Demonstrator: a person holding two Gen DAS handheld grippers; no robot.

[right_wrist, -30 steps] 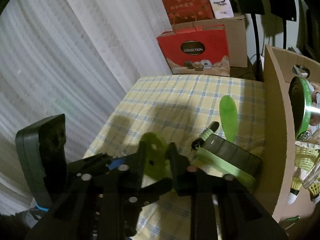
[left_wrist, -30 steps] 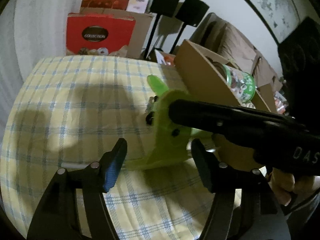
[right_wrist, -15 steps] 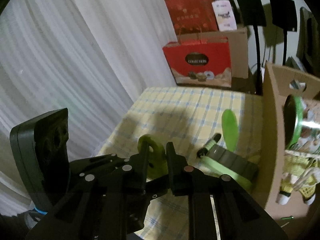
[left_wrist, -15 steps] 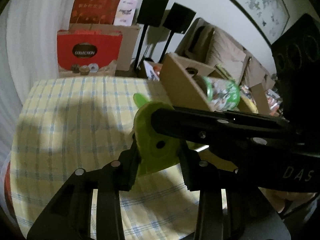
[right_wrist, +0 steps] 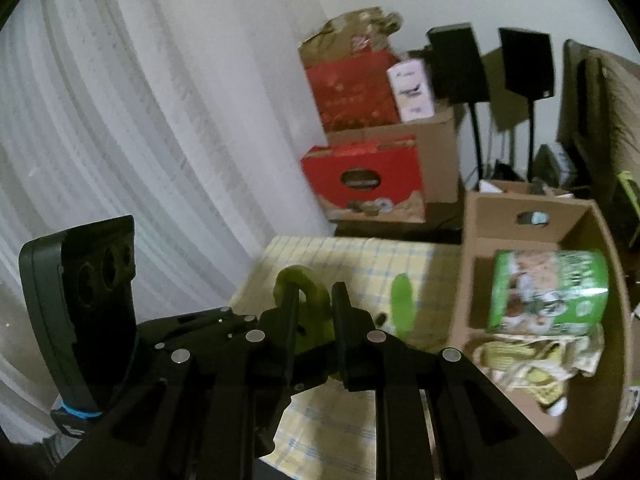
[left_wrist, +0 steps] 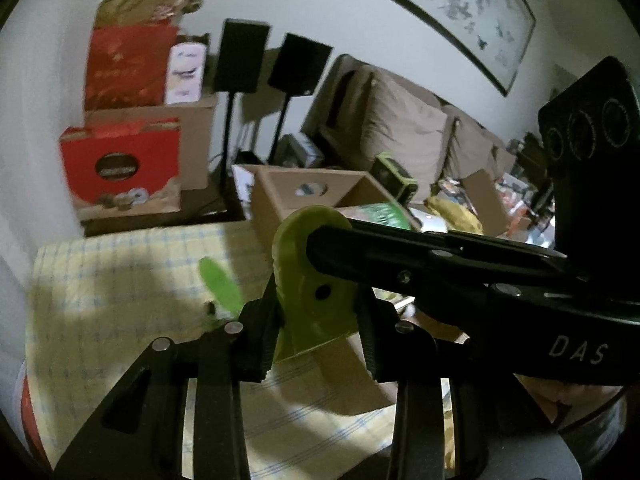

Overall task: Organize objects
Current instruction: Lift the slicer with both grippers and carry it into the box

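A lime-green plastic piece [left_wrist: 316, 268] with a rounded top and a small hole hangs above the yellow checked tablecloth [left_wrist: 100, 280]. My left gripper [left_wrist: 320, 320] is shut on its lower part. My right gripper [right_wrist: 316, 308] is shut on its ring-shaped top [right_wrist: 304, 280]. In the left wrist view, a right gripper finger [left_wrist: 380, 256] crosses in from the right onto the piece. Beyond it a green paddle-shaped part [left_wrist: 218, 280] [right_wrist: 402, 304] shows over the cloth; I cannot tell whether it is joined to the held piece.
An open cardboard box [right_wrist: 468, 264] [left_wrist: 280, 188] stands at the table's right, holding a green can [right_wrist: 548, 288] and yellowish packets [right_wrist: 532, 364]. Red gift boxes [right_wrist: 360, 176], brown cartons and two black speakers on stands [left_wrist: 240, 56] line the far wall. A white curtain [right_wrist: 120, 120] hangs left.
The left gripper went from open to shut on the green piece. Both grippers then rose together, lifting the piece off the cloth, and the table dropped lower in both views.
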